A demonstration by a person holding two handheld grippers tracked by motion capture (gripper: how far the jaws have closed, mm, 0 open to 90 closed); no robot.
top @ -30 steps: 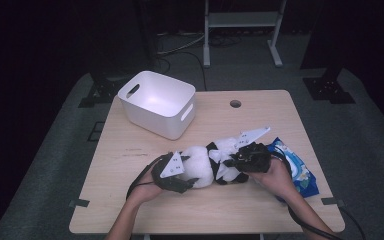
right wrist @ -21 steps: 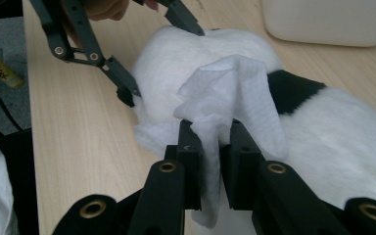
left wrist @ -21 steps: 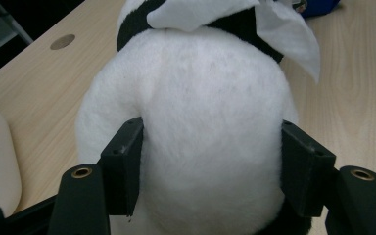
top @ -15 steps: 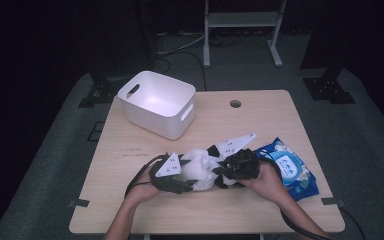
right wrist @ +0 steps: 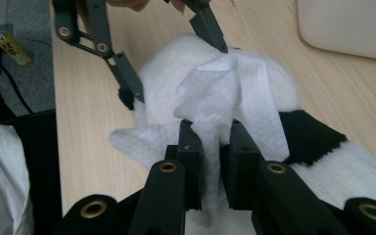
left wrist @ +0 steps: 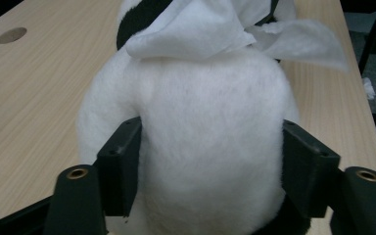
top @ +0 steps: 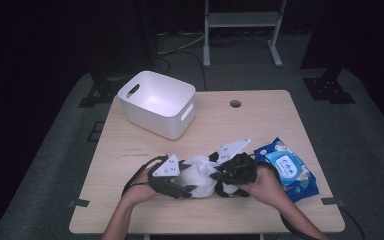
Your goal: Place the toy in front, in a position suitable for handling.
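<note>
The white bin (top: 157, 103) stands at the back left of the table (top: 130, 150), unmoved. In front of the bin, the left tool (left wrist: 210, 166) clamps the white body of the plush toy (left wrist: 196, 147); its jaws have just been opening slightly, with the toy between them and still touching both. Right of the bin, the right tool (right wrist: 210, 147) pinches a white wipe (right wrist: 225, 93) against the toy, having slid leftward since a second ago. The blue wipes pack (top: 285, 169) now lies uncovered farther right.
</note>
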